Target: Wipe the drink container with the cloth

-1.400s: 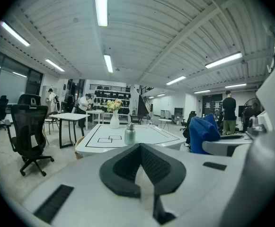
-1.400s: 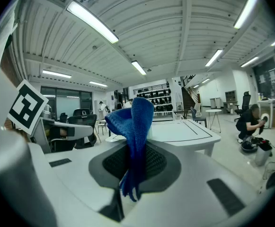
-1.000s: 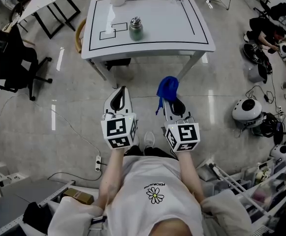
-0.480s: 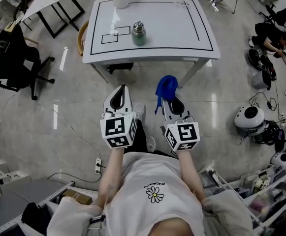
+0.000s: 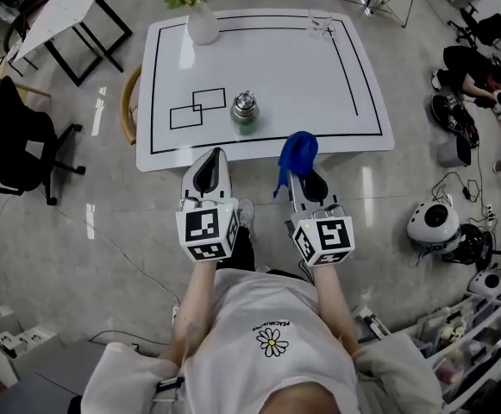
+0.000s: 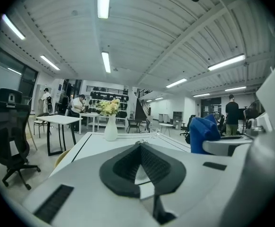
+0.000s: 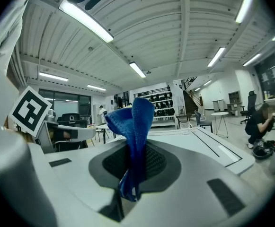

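The table [image 5: 319, 67] had been closed in on within the last second. Its near edge, earlier well ahead, was now reached by both grippers' tips. The drink container [image 5: 244, 110] stood near that edge, just beyond and between them. The left gripper [image 5: 209, 164] was pressed together on nothing, and the blue cloth [image 5: 297, 150] was pinched in the right gripper [image 5: 307, 179]. Wiping was judged within reach but not yet begun.

Head cam: high up, looks steeply down on white table [image 5: 319, 76] from its near edge, whole top in frame. Cams on left gripper [image 5: 212, 155] & right gripper [image 5: 295, 172]: low, approx level, close to that edge, facing across the top. All 3 share the tabletop.
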Motion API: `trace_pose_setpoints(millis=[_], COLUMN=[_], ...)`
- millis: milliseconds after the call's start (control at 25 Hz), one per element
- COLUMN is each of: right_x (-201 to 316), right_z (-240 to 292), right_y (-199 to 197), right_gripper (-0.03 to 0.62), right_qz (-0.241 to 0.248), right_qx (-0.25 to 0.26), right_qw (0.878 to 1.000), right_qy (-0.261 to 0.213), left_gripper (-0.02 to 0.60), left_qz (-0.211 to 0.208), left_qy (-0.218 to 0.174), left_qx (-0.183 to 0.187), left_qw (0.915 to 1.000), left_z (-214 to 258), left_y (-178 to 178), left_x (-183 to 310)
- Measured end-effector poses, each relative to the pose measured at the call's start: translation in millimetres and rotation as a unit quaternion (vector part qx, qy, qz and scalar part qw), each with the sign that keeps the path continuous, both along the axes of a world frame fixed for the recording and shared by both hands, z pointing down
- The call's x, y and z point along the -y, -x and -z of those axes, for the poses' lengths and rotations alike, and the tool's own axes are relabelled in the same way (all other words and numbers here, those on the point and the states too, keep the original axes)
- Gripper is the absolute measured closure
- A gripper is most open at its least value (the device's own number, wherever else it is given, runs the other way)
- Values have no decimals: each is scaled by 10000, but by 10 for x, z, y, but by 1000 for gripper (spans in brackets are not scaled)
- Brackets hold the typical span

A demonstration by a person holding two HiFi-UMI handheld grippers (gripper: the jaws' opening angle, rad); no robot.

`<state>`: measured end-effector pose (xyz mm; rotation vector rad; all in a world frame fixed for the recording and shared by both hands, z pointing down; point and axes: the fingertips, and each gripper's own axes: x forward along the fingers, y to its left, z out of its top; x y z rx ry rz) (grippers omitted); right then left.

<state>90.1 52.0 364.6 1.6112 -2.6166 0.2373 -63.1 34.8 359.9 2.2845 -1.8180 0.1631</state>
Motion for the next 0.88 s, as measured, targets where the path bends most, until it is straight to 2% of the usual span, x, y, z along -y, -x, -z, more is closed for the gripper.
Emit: trace_pose_setpoints(millis=[200, 360, 720, 800, 880], right_x=[724, 1095, 1411, 1422, 1433], right_z=[23, -8, -104, -133, -175], right_y=[106, 214, 242, 239, 226], right_gripper=[553, 553, 553, 553, 553], right_qz=[-110, -57, 142, 200, 270], right_qx=[-84, -86, 21, 25, -16], right_qw=[9999, 9999, 9999, 9997, 9996], right_qy=[-42, -19, 77, 108, 130], left_gripper=[583, 583, 583, 583, 575], left_qz=[-56, -77, -103, -218, -562], left_qy=[-53, -103, -11, -44, -74], left_qx=[-60, -64, 106, 106, 10], left_qw=[10000, 9999, 9999, 9997, 9984], left_z=[-1, -14, -154, -151, -159], left_y=[206, 345, 330, 302, 226], left_x=[744, 1110, 1325, 1323, 1329])
